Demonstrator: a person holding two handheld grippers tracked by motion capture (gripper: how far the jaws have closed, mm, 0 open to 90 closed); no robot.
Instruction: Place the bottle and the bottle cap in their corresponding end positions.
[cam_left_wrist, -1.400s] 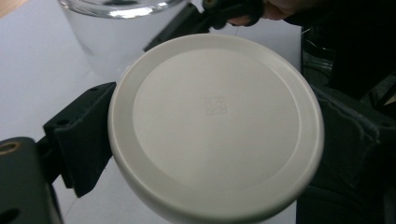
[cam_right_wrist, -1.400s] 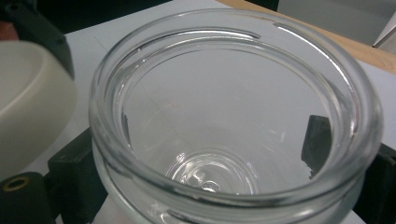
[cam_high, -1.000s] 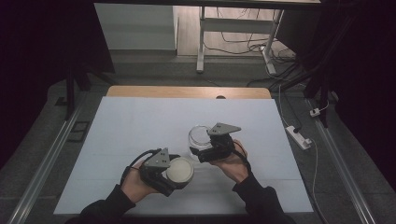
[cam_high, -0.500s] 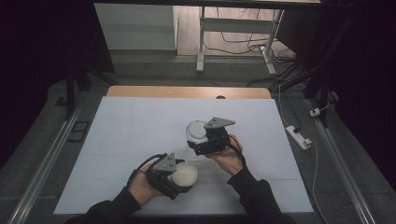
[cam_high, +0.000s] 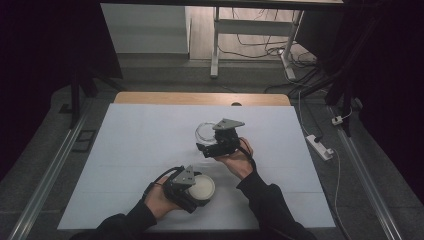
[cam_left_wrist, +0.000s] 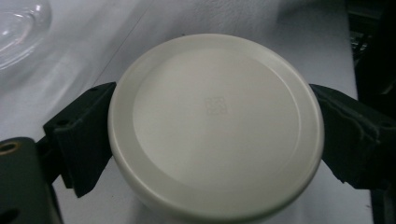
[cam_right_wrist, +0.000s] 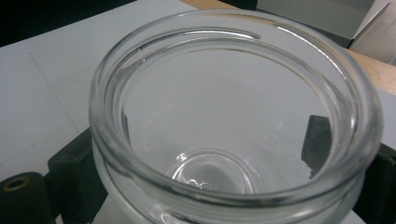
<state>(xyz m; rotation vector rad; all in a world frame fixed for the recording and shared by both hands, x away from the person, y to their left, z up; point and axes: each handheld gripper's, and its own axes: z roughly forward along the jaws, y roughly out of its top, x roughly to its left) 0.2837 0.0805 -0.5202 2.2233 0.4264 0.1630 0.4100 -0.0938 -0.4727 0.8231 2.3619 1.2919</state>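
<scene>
A round cream-white lid (cam_left_wrist: 215, 123) sits flat between the black jaws of my left gripper (cam_left_wrist: 215, 135), which is shut on its rim; in the high view the lid (cam_high: 200, 188) lies near the table's front edge with the left gripper (cam_high: 192, 192) around it. A clear glass jar (cam_right_wrist: 233, 116) stands open-mouthed and empty between the jaws of my right gripper (cam_right_wrist: 219, 172), which is shut on it. In the high view the jar (cam_high: 204, 133) is at the table's middle, right gripper (cam_high: 207, 145) holding it from the near side.
A white sheet (cam_high: 130, 150) covers the table, with a wooden strip (cam_high: 200, 98) along its far edge. A white power strip (cam_high: 318, 146) lies off the table's right side. A table frame and cables (cam_high: 250, 35) stand on the floor beyond.
My right gripper carried the jar away from the lid, toward the table's middle. My left gripper with the lid shifted slightly nearer the front edge.
</scene>
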